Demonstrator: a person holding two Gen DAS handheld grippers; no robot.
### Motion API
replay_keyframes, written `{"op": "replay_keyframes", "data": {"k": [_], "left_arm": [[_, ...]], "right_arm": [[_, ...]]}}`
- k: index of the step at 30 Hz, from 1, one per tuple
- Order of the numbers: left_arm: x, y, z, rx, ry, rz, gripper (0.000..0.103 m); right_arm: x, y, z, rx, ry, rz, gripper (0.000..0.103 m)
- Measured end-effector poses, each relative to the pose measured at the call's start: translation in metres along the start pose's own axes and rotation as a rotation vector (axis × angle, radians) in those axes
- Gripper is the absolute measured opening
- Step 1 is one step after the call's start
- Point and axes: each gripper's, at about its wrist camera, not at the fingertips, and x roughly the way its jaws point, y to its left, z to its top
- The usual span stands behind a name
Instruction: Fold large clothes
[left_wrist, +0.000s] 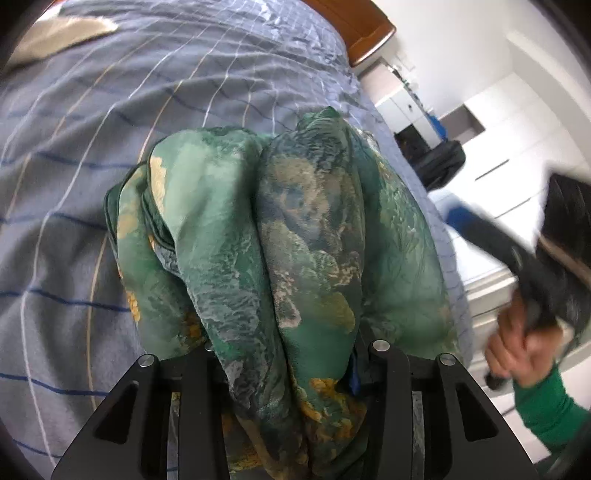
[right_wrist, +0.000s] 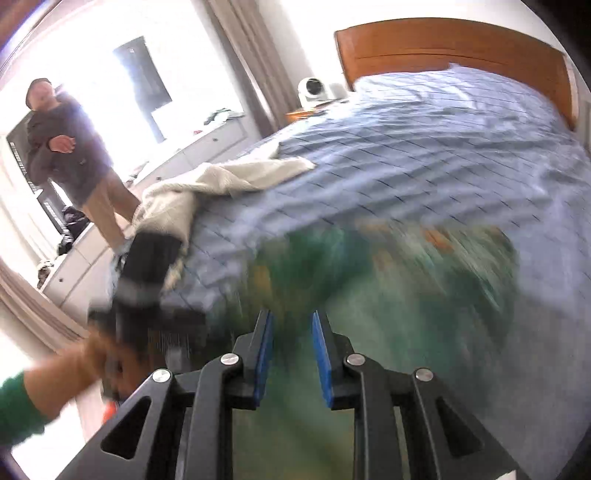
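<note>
A green printed garment lies bunched on the blue checked bedspread near the bed's right edge. One thick fold of it runs back between the black fingers of my left gripper, which is shut on it; the pads are hidden under the cloth. In the right wrist view the same garment is a green blur just ahead of my right gripper. Its blue pads stand a narrow gap apart with nothing between them. A hand in a green sleeve holds that gripper off the bed's right side.
A cream garment lies crumpled at the bed's left edge. The wooden headboard closes the far end. A person stands by white drawers under a bright window. White cabinets line the other side.
</note>
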Motion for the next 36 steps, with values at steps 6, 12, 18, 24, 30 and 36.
{"op": "replay_keyframes", "data": {"k": [6,12,18,24,30,36], "left_arm": [[0.011,0.034,-0.007,-0.057,0.002,0.046,0.040],[0.020,0.036,-0.004,-0.019,-0.015,0.042,0.040],[0.017,0.026,-0.005,0.020,-0.022,0.053,0.042],[0.017,0.029,-0.006,0.013,-0.034,0.035,0.043],[0.014,0.031,-0.011,0.010,-0.047,0.017,0.043],[0.016,0.028,-0.015,0.005,-0.070,0.041,0.044]], "right_arm": [[0.165,-0.022,0.011,0.051,0.275,0.054,0.016],[0.170,-0.029,-0.001,0.051,0.225,0.042,0.013],[0.139,-0.014,0.010,0.019,0.218,-0.029,0.017],[0.016,-0.011,-0.033,-0.030,0.126,-0.035,0.019],[-0.060,-0.012,-0.108,-0.043,0.157,-0.091,0.021],[-0.012,-0.039,-0.148,0.038,0.182,-0.135,0.015]]}}
